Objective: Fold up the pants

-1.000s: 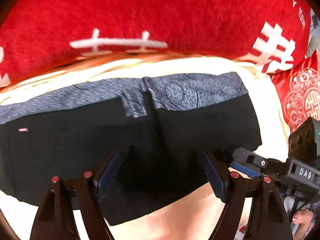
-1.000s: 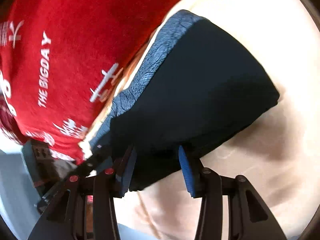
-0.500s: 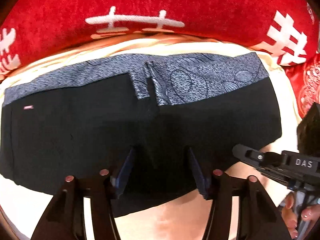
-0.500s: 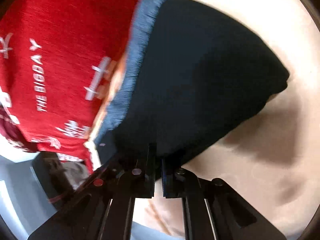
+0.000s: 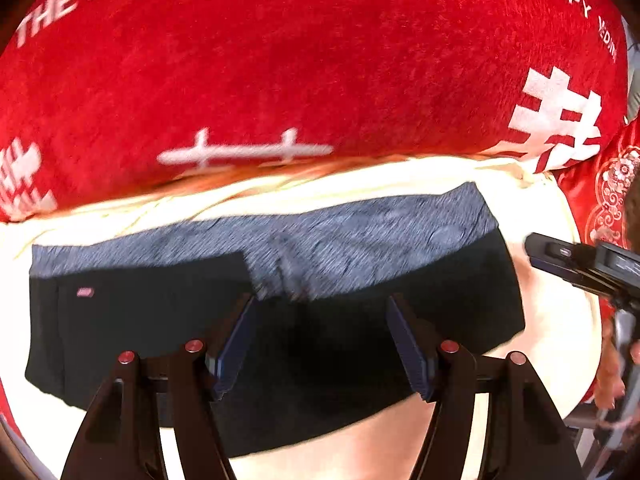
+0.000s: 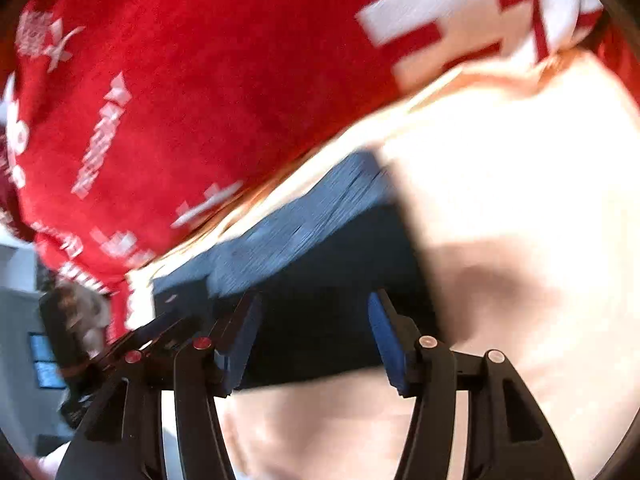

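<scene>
The black pants (image 5: 160, 328) lie folded into a wide flat rectangle on the cream sheet (image 5: 360, 184), with the grey patterned waistband (image 5: 360, 236) along the far edge. My left gripper (image 5: 320, 340) is open above the near middle of the pants, holding nothing. My right gripper (image 6: 312, 336) is open over the pants' right end (image 6: 328, 280), also empty. The right gripper's body shows at the right edge of the left wrist view (image 5: 580, 260). The right wrist view is motion-blurred.
A big red cushion with white lettering (image 5: 280, 60) stands right behind the pants. A second red patterned cushion (image 5: 612, 184) sits at the far right. Cream sheet (image 6: 520, 240) stretches to the right of the pants and in front of them.
My right gripper was shut on the pants' right end half a second ago and is now open and pulled back. My left gripper opened wider and drew back a little.
</scene>
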